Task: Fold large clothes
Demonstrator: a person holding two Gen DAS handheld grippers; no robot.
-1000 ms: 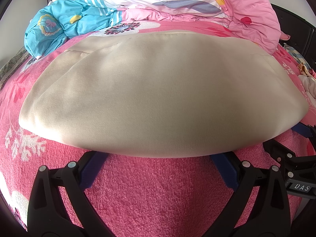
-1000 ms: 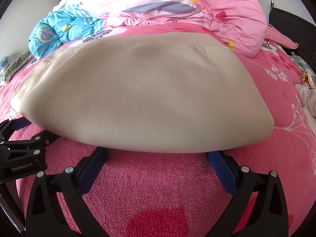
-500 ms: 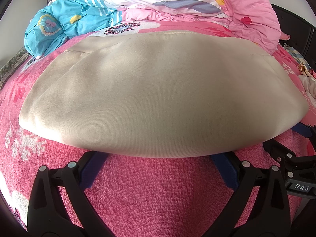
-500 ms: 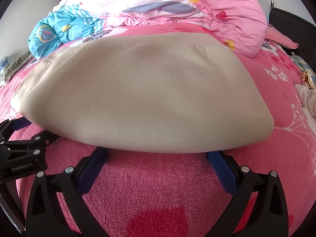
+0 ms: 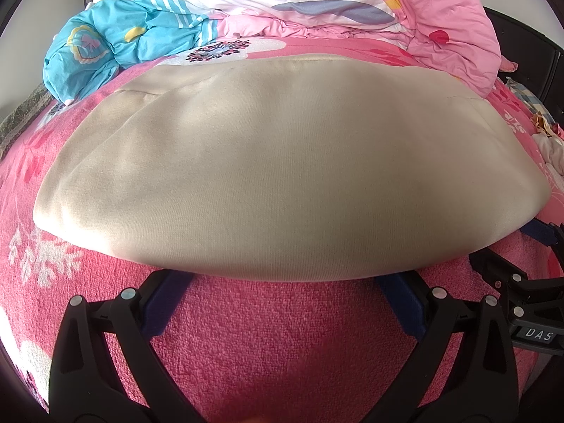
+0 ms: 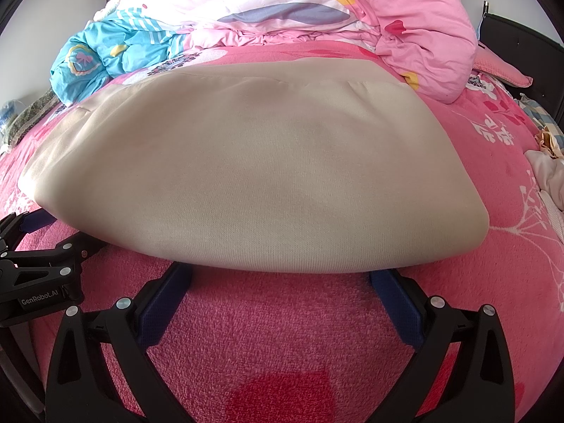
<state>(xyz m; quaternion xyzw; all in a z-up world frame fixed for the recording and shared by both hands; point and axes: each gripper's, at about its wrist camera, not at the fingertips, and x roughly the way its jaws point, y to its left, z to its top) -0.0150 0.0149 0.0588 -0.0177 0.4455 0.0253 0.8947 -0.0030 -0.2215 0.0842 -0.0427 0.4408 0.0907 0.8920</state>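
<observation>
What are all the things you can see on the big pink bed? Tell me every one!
Cream garment: one, beige, flat in the middle of the bed, near edge over the finger tips.
Bed blanket: one, pink with flowers, under everything.
Quilt: one, pink and white, heaped at the back.
Blue bedding: one, turquoise, back left.
Small clothes: pale pile, right edge.
Dark board: one, black, back right.
Left gripper: black with blue fingers, open.
Right gripper: black with blue fingers, open.

Daylit bed [image 5: 282,345] in pink fleece, quilts [image 6: 317,10] heaped behind.
</observation>
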